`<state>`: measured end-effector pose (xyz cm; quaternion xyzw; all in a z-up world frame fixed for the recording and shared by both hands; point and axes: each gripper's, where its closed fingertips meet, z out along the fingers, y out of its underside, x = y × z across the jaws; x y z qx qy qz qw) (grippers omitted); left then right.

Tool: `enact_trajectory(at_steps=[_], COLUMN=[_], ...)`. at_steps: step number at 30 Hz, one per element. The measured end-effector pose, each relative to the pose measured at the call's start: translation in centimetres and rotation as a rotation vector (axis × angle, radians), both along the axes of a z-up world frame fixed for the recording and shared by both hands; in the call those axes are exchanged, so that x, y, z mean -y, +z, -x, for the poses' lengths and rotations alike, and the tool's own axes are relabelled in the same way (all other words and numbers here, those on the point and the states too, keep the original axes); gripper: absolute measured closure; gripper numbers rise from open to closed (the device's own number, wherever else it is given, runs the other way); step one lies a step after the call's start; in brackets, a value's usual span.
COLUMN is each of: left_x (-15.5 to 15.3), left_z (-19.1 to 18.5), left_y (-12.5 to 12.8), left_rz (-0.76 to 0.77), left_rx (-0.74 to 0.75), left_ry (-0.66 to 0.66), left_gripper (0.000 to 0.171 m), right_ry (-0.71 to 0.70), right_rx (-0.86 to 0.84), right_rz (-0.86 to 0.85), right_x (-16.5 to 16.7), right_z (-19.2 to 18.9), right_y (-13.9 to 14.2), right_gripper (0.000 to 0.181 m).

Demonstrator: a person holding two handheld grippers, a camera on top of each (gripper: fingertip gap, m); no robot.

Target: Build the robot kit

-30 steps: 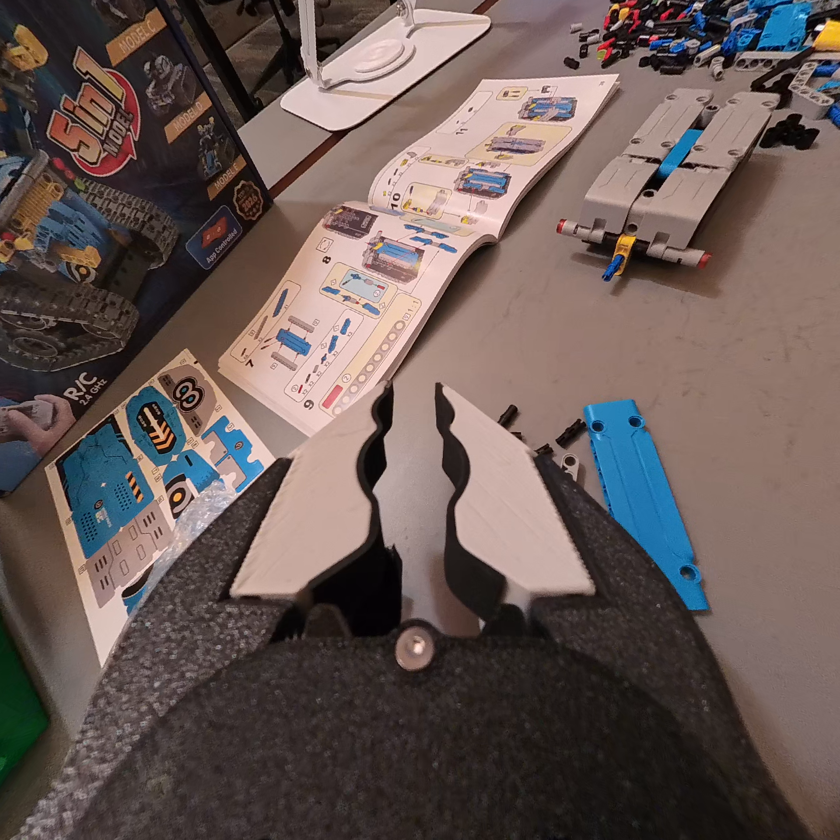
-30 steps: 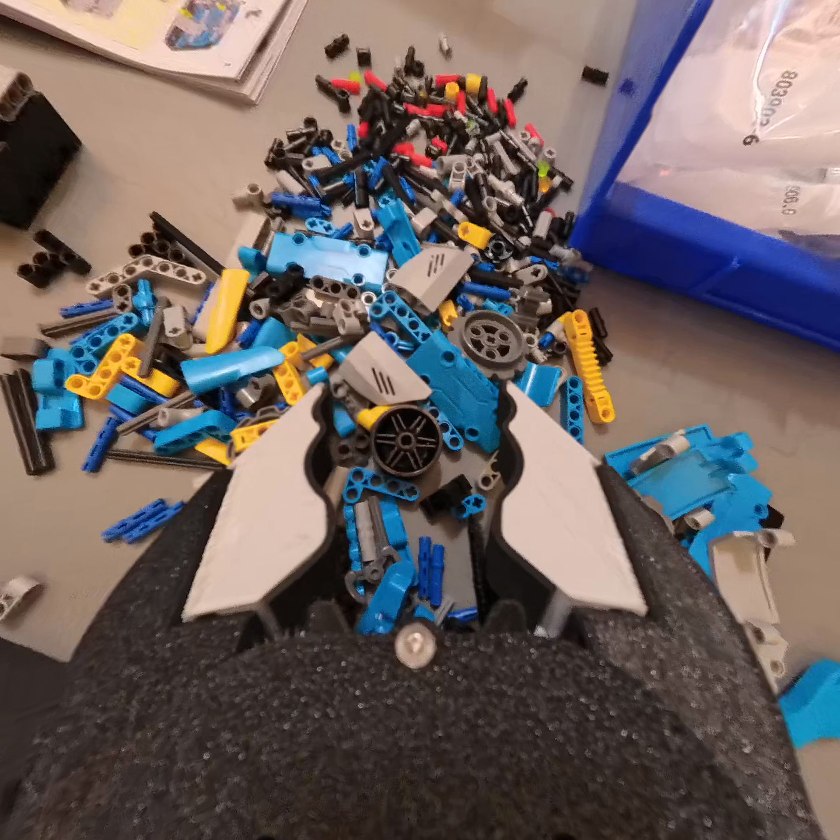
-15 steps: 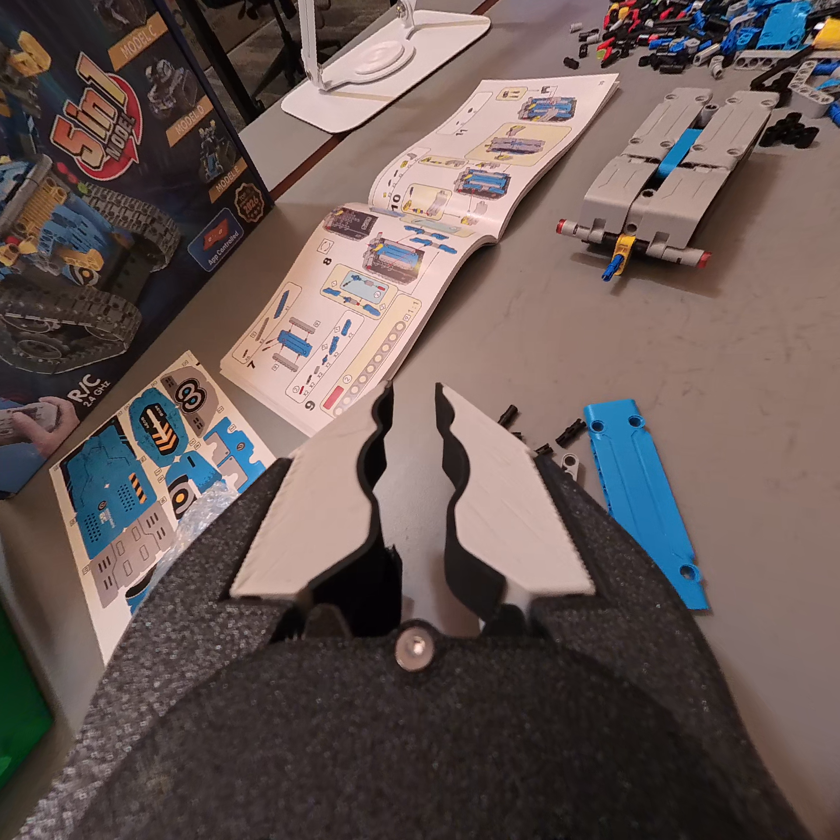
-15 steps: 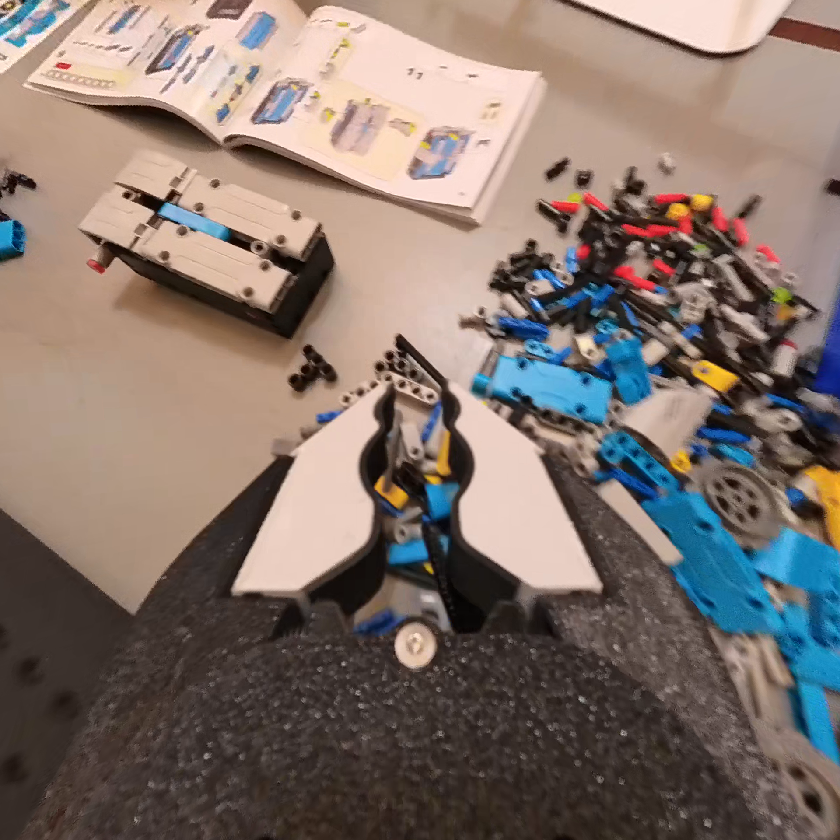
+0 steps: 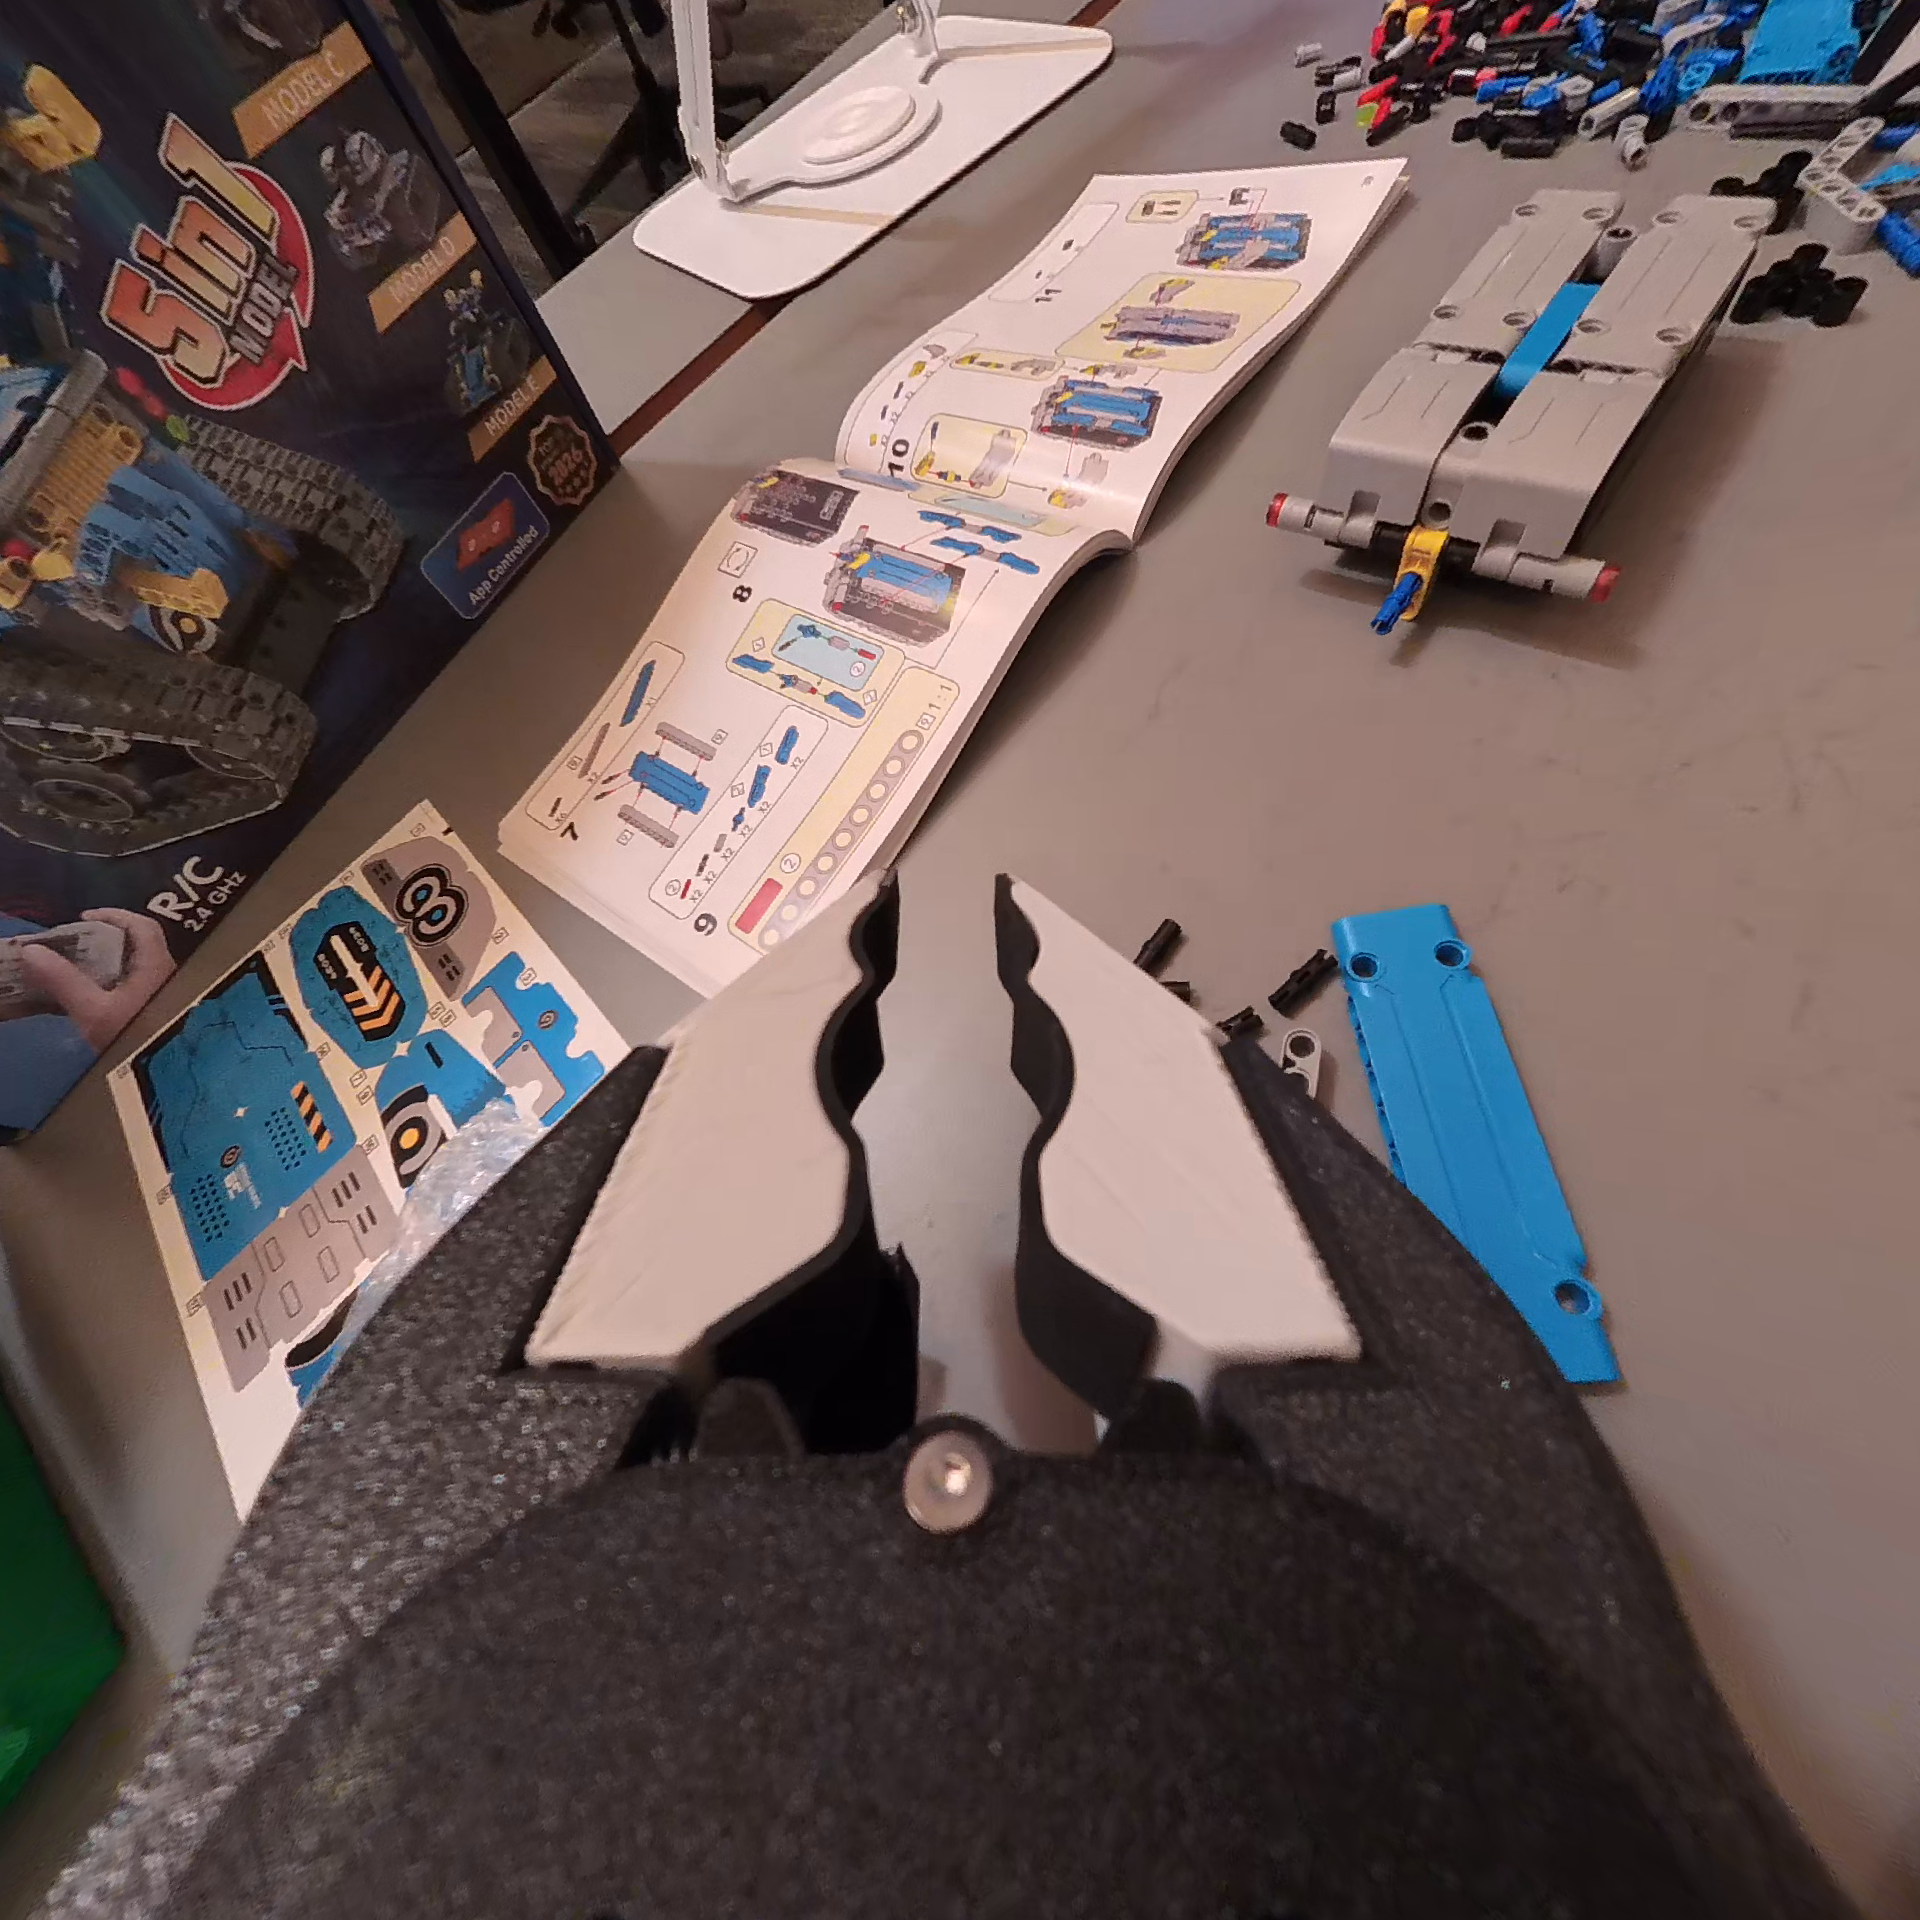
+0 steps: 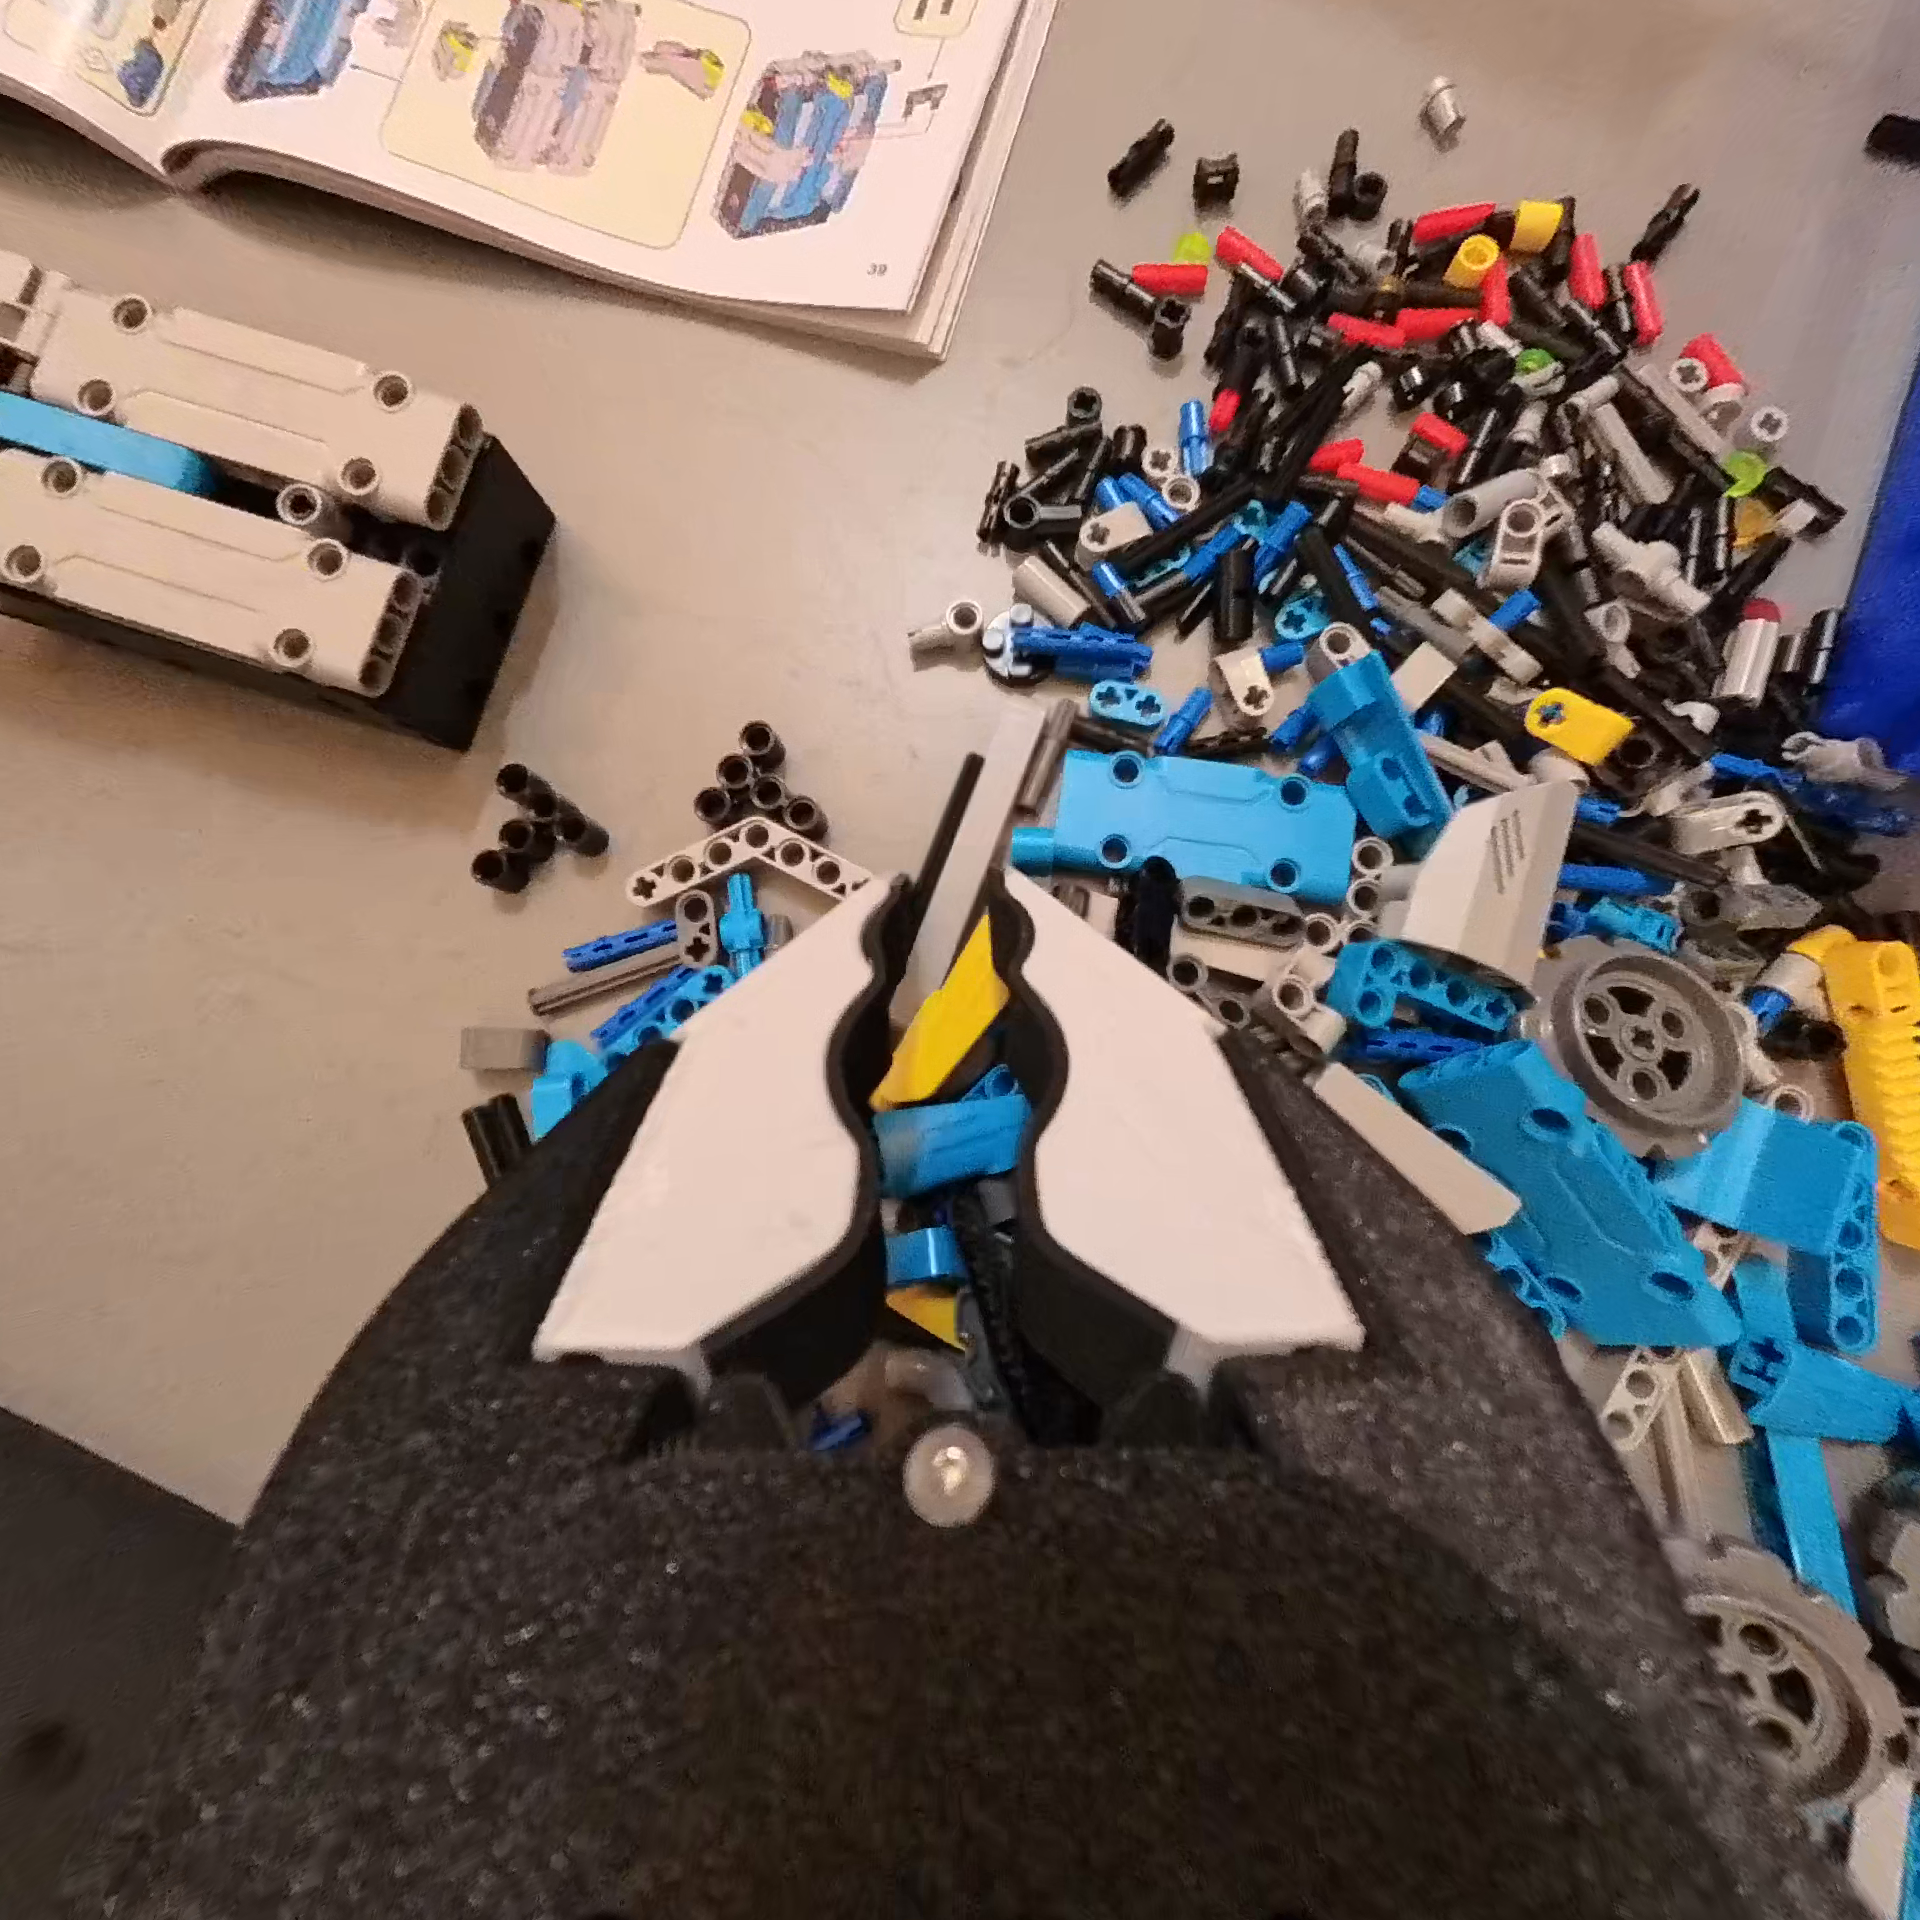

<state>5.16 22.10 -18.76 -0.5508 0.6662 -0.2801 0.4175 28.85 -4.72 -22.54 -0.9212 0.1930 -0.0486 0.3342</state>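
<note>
My left gripper (image 5: 943,896) hangs over bare grey table (image 5: 1351,790), its jaws drawn in to a narrow slit with nothing between them. Its tips are just short of the open instruction booklet (image 5: 935,582). A flat blue panel (image 5: 1455,1122) and a few small black pins (image 5: 1299,982) lie just to its right. My right gripper (image 6: 945,894) hovers low over the left edge of a pile of loose building parts (image 6: 1455,623), its jaws equally narrow. A long grey panel (image 6: 997,800) and a yellow piece (image 6: 951,1018) lying in the pile show through the gap.
A grey and black built block (image 5: 1507,416) with a blue strip stands right of the booklet and also shows in the right wrist view (image 6: 239,540). A kit box (image 5: 208,468), a sticker sheet (image 5: 312,1122), a white stand base (image 5: 862,135) and a blue bin edge (image 6: 1881,623) surround the area. The left gripper's tips are roughly 35 cm from the right gripper's.
My right gripper closed from wide open to a narrow gap, swung left off the middle of the pile, then dropped lower over its left edge. The left gripper barely moved.
</note>
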Motion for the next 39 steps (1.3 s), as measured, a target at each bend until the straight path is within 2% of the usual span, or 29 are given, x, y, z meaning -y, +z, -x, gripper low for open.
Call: enact_trajectory(at_steps=[3, 6, 10, 19, 24, 25, 27, 31, 33, 35, 37, 39], left_x=[-0.1, -0.1, -0.1, -0.1, -0.1, -0.1, -0.2, 0.3, 1.7, 4.2, 6.3, 7.3], left_z=[0.0, 0.0, 0.0, 0.0, 0.0, 0.0, 0.0, 0.0, -0.1, 0.2, 0.7, 1.2], left_y=[0.1, 0.1, 0.1, 0.3, 0.2, 0.2, -0.1, 0.6, 1.9, 3.7, 5.2, 6.2], left_rz=[0.0, 0.003, 0.0, 0.001, 0.002, 0.001, 0.009, 0.088, 0.216, 0.426, 0.605, 0.673], left_rx=[0.004, 0.004, 0.004, 0.009, 0.006, 0.007, 0.001, 0.03, 0.079, 0.125, 0.15, 0.154], left_ry=[0.002, 0.003, 0.001, 0.001, 0.0, 0.002, 0.004, -0.005, -0.053, -0.156, -0.262, -0.33], left_gripper=[0.154, 0.154, 0.154, 0.154, 0.154, 0.154, 0.154, 0.154, 0.154, 0.153, 0.149, 0.147], right_ry=[-0.019, 0.025, 0.014, -0.018, -0.04, -0.036, -0.046, 0.012, 0.098, 0.287, 0.592, 0.793], right_rx=[-0.008, -0.083, -0.105, -0.14, -0.152, -0.157, -0.079, 0.007, 0.107, 0.319, 0.579, 0.779], right_rz=[0.026, 0.052, 0.049, 0.001, -0.005, -0.016, 0.012, -0.046, -0.122, -0.182, -0.183, -0.165], right_x=[0.1, -0.2, -0.1, 0.2, -0.2, -0.4, -0.1, -1.4, -3.1, -5.7, -8.5, -11.0], right_z=[0.3, 1.6, 1.4, 1.0, 0.8, 1.0, 0.5, 1.5, 2.8, 6.2, 12.6, 18.3], right_y=[-0.1, -0.4, -0.6, -0.1, -0.5, -0.3, -0.3, 2.2, 5.0, 8.3, 9.9, 9.8], right_gripper=[0.167, 0.153, 0.16, 0.155, 0.163, 0.175, 0.176, 0.176, 0.176, 0.177, 0.177, 0.177])
